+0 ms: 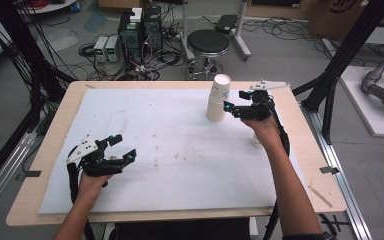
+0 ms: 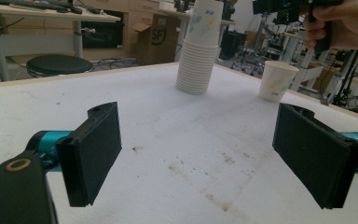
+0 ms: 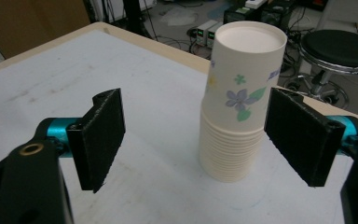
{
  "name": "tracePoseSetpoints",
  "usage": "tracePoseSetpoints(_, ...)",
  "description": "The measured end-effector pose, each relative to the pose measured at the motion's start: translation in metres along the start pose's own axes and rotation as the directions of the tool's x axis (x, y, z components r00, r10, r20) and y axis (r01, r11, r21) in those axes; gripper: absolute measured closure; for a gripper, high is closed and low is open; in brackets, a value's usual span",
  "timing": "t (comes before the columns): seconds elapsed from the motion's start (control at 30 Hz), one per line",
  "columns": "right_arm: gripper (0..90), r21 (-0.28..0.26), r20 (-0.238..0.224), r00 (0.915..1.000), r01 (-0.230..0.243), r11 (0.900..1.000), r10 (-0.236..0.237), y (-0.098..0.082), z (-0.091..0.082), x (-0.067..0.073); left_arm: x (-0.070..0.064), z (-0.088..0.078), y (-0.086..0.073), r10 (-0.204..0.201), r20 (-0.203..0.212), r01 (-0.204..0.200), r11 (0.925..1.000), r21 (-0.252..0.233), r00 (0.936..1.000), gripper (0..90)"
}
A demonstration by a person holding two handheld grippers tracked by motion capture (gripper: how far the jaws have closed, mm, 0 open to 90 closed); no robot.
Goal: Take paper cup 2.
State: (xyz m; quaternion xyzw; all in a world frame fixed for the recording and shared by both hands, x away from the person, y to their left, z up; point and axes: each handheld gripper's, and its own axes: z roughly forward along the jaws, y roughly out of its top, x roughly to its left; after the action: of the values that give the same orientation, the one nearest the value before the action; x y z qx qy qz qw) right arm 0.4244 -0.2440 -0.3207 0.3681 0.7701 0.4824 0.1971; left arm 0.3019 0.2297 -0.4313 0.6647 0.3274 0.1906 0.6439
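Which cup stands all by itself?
The single cup near the table's right edge. It stands alone and mouth-down beside the person's right arm, while the others are nested in the stack.

A pale wooden surface (image 1: pixel 55 125) carries a stained white sheet (image 1: pixel 145 145) that covers most of it, leaving bare wood along every edge. Beyond the far edge the grey floor (image 1: pixel 280 55) is strewn with black cables (image 1: pixel 150 62). A round black stool (image 1: pixel 208 42) on a chrome base stands just past the far edge, with computer towers (image 1: pixel 141 27) and small white power units (image 1: pixel 106 48) to its left. Black frame posts (image 1: pixel 352 45) rise off the far right corner. In the left gripper view, desks (image 2: pixel 51 18) and a cardboard box (image 2: pixel 156 39) line the room.
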Motion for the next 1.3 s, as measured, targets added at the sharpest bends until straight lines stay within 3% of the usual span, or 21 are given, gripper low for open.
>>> tracePoseSetpoints(0.37,20.8,0.059,0.056,0.9982,-0.026,0.998,0.023,0.029,0.033,-0.025,0.001,0.000,0.000,-0.006,0.005,0.006,1.0000,-0.001,1.0000,15.3)
tracePoseSetpoints(0.63,20.8,0.094,0.080,0.9965,-0.033,0.995,0.025,0.041,0.057,-0.033,0.001,-0.001,0.000,-0.009,0.006,0.009,0.9999,-0.005,0.9999,15.4)
tracePoseSetpoints(0.73,20.8,0.115,0.095,0.9954,-0.027,0.993,0.016,0.041,0.064,-0.033,0.002,-0.001,0.000,-0.012,0.003,0.012,0.9999,-0.007,0.9999,15.4)
tracePoseSetpoints(1.1,21.5,0.114,0.082,0.9963,-0.035,0.993,0.025,0.036,0.086,-0.036,0.003,-0.002,0.000,-0.022,0.001,0.022,0.9997,-0.014,0.9998,15.4)
tracePoseSetpoints(1.3,31.1,0.097,0.085,0.9964,-0.012,0.995,0.004,0.036,0.089,-0.035,0.004,-0.002,0.000,-0.020,0.001,0.020,0.9997,-0.011,0.9998,15.4)
